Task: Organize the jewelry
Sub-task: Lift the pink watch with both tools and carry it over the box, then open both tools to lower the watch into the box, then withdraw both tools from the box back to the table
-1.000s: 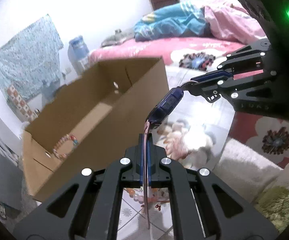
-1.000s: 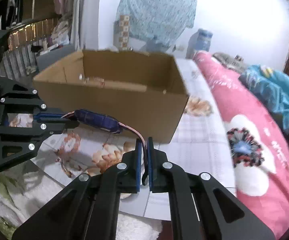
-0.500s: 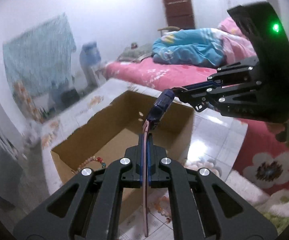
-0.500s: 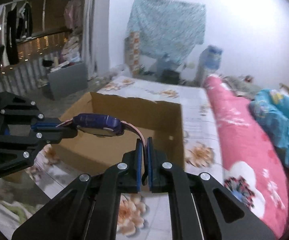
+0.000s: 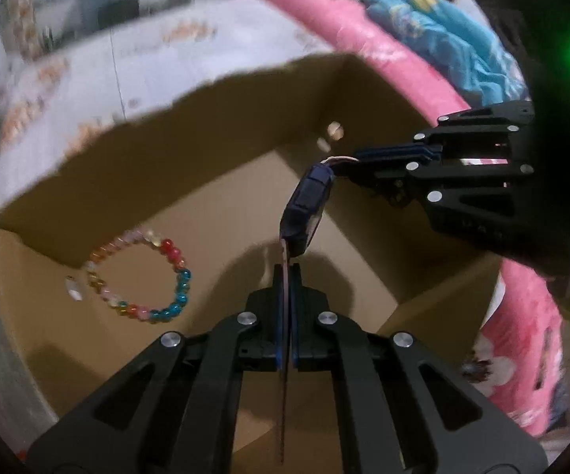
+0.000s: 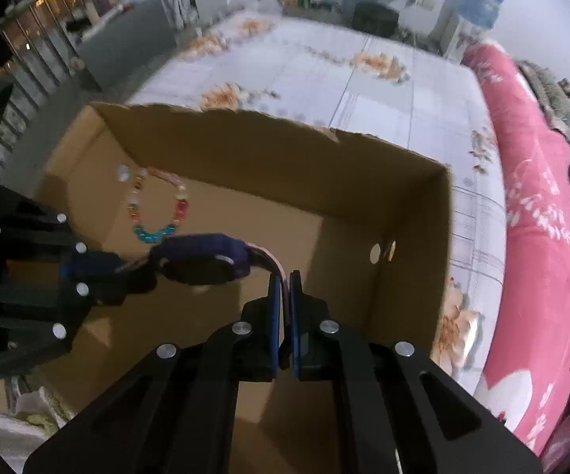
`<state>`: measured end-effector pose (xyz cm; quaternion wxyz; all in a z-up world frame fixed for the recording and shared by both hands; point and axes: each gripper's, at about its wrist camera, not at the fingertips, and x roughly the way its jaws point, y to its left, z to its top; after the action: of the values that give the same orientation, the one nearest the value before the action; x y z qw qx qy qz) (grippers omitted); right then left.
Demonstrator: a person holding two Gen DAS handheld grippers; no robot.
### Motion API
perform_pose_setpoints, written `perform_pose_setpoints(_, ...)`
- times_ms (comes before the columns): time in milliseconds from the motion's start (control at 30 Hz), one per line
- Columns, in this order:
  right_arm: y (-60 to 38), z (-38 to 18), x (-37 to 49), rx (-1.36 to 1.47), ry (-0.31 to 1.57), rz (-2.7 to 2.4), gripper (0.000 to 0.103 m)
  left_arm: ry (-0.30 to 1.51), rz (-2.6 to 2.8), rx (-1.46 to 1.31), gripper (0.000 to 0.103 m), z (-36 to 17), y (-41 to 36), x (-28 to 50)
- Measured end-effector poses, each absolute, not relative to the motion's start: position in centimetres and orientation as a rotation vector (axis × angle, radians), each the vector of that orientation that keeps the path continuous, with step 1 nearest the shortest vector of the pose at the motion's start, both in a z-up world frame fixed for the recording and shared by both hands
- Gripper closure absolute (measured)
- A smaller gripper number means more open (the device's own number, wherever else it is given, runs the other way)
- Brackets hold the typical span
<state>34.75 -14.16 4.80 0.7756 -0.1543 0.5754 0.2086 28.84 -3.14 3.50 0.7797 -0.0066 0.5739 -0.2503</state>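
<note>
Where box (image 5: 245, 205) opens, bracelet (image 5: 139, 276) inside

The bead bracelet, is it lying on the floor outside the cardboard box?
No, the bead bracelet lies on the bottom inside the cardboard box, below the watch.

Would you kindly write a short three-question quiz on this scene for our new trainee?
1. True or false: the watch hangs above the open cardboard box.
2. What already lies on the box floor? A) bead bracelet B) ring C) earrings
3. Fill in: the left gripper and right gripper each pinch a watch ____.

Key: 1 true; 2 A; 3 strap.
</note>
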Motion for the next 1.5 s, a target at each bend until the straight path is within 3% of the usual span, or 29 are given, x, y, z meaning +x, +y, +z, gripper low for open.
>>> perform_pose_setpoints(167, -12.3, 2.8, 37.9, -0.420, 1.295, 0.422, 0.098, 1.352, -0.488, -0.035, 0.097, 1.2, -3.0, 31.8)
perform_pose_setpoints(233, -11.8, 2.4, 38.5, -0.443, 1.296, 0.408, 0.094, 1.374, -0.473, -0.036, 0.075, 0.6, -3.0, 32.4)
perform_pose_setpoints(300, -11.2, 1.9, 39.0, -0.473, 1.283, 0.391, 0.094, 1.375, -0.470, -0.043, 0.063, 0.3, -3.0, 32.5)
perform_pose_setpoints(367, -11.1, 1.6, 39.4, -0.468, 1.272, 0.387, 0.094, 1.370, -0.462, -0.049, 0.057, 0.2, -2.9, 32.4)
perform_pose_setpoints(433, -11.2, 1.6, 39.7, -0.453, 1.258, 0.380, 0.079, 1.360, -0.456, -0.047, 0.049, 0.2, -2.9, 32.1)
perform_pose_setpoints(467, -11.4, 1.7, 39.7, -0.447, 1.246, 0.376, 0.074, 1.350, -0.451, -0.045, 0.048, 0.4, -2.7, 31.9)
perform_pose_setpoints(667, -12.0, 2.8, 39.8, -0.458, 1.199, 0.355, 0.066, 1.297, -0.453, -0.041, 0.040, 2.1, -2.0, 31.1)
perform_pose_setpoints(967, -13.4, 7.4, 37.3, -0.422, 1.080, 0.336, 0.065, 1.186, -0.479, -0.098, 0.032, 6.4, -1.2, 29.5)
perform_pose_setpoints(1267, -16.5, 13.4, 30.7, -0.263, 0.951, 0.370, 0.063, 1.031, -0.537, -0.128, 0.021, 11.6, 1.0, 23.1)
perform_pose_setpoints(1500, -20.7, 16.3, 21.3, -0.096, 0.809, 0.376, 0.037, 0.907, -0.582, -0.107, 0.014, 13.7, 4.0, 14.7)
